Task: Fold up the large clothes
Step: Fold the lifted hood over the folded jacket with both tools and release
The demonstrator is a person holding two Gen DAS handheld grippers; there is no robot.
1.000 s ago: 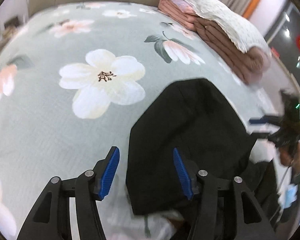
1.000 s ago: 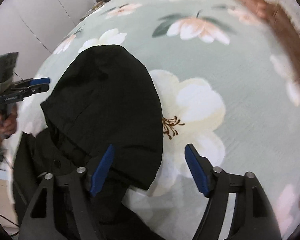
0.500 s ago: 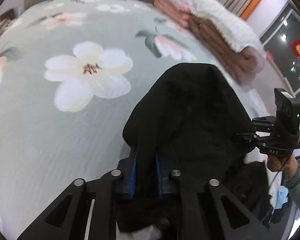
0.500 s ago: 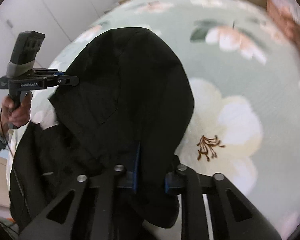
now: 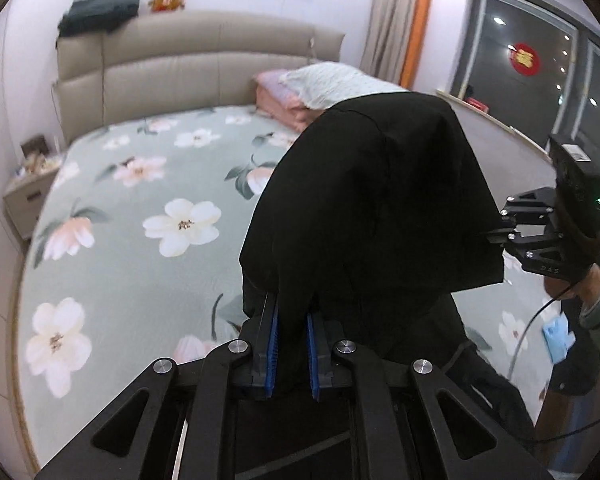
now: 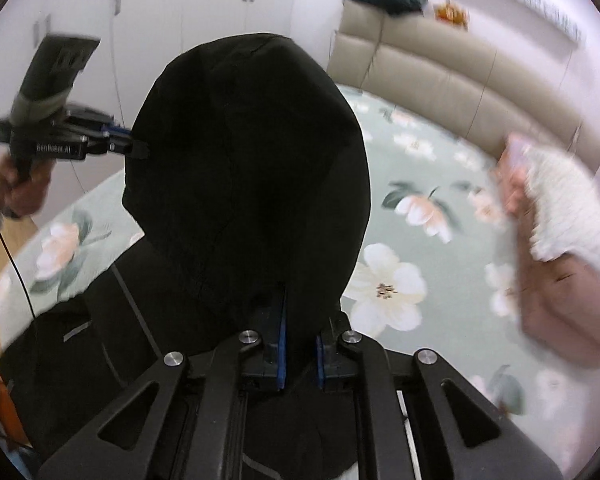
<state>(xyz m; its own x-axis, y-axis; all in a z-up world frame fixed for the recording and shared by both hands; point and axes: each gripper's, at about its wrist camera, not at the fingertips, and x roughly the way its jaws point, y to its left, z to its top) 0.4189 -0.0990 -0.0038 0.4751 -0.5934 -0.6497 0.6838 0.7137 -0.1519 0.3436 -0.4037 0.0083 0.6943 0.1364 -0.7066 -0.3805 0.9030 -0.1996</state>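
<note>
A black hooded jacket [image 5: 376, 200] hangs lifted above the bed, its hood up in front of both cameras; it fills the middle of the right wrist view [image 6: 244, 168]. My left gripper [image 5: 291, 320] is shut on one side edge of the hood. My right gripper [image 6: 300, 320] is shut on the opposite edge. In the left wrist view the right gripper [image 5: 496, 232] pinches the hood at the right. In the right wrist view the left gripper [image 6: 138, 148] pinches it at the left. The jacket's body hangs below, partly hidden.
The bed has a pale green floral cover [image 5: 140, 240] and a beige headboard [image 5: 188, 68]. Folded pink quilts with a white blanket [image 5: 324, 88] lie at its far right corner. A nightstand [image 5: 24, 196] stands at the left. White wardrobes [image 6: 160, 20] line the wall.
Both grippers closed on the hood edges and then lifted the jacket off the bed. The cameras tilted up, so the headboard and walls now show.
</note>
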